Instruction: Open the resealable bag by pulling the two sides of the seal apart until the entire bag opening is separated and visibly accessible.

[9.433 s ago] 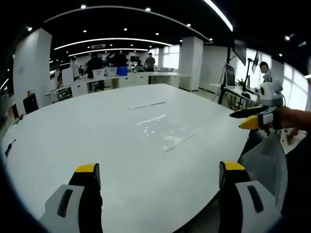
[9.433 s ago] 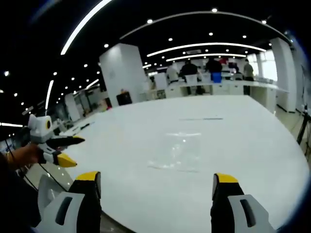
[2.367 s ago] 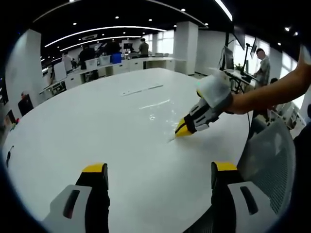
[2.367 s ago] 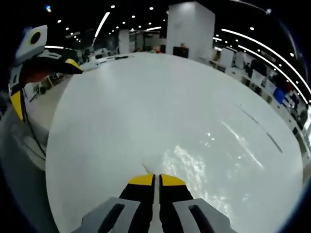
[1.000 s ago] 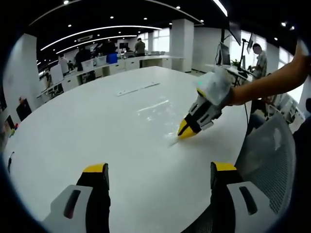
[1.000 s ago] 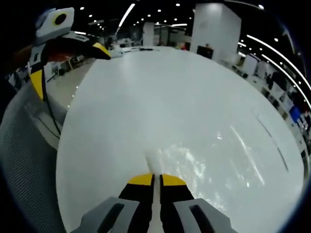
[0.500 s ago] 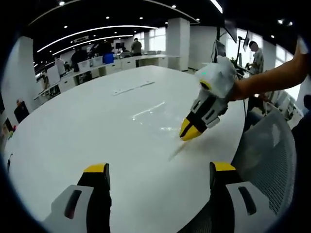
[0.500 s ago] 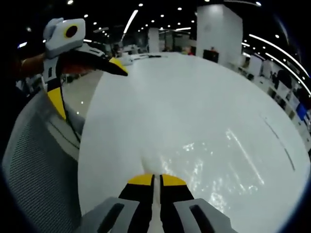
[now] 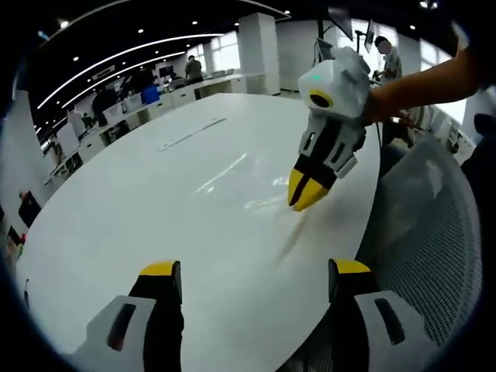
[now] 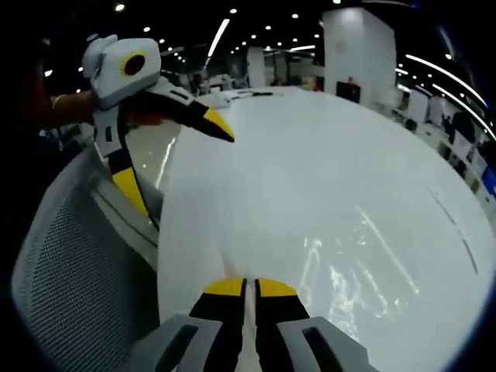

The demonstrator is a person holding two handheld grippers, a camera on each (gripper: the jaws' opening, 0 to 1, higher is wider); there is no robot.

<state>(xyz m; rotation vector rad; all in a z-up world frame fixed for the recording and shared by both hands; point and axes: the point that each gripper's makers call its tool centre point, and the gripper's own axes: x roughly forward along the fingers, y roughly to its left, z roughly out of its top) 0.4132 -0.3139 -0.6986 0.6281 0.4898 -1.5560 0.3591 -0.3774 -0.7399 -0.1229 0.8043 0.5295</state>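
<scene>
A clear resealable bag (image 9: 249, 186) lies on the white round table (image 9: 139, 201), showing mostly as glints. In the left gripper view my right gripper (image 9: 304, 199) comes in from the right, shut on the bag's near edge and holding it a little above the table. The right gripper view shows those jaws (image 10: 246, 288) pressed together on the film, with the bag (image 10: 345, 271) spreading away beyond them. My left gripper (image 9: 256, 271) stands open near the table's edge with nothing between its jaws. It also appears at the upper left of the right gripper view (image 10: 178, 163), jaws apart.
A grey mesh chair back (image 9: 426, 225) stands against the table's edge, also seen in the right gripper view (image 10: 70, 263). A thin strip (image 9: 190, 133) lies farther across the table. People stand at desks (image 9: 147, 85) in the background.
My right gripper has drawn the bag's edge up and toward the table's near edge. The two grippers are closer together now. The left gripper has stayed open.
</scene>
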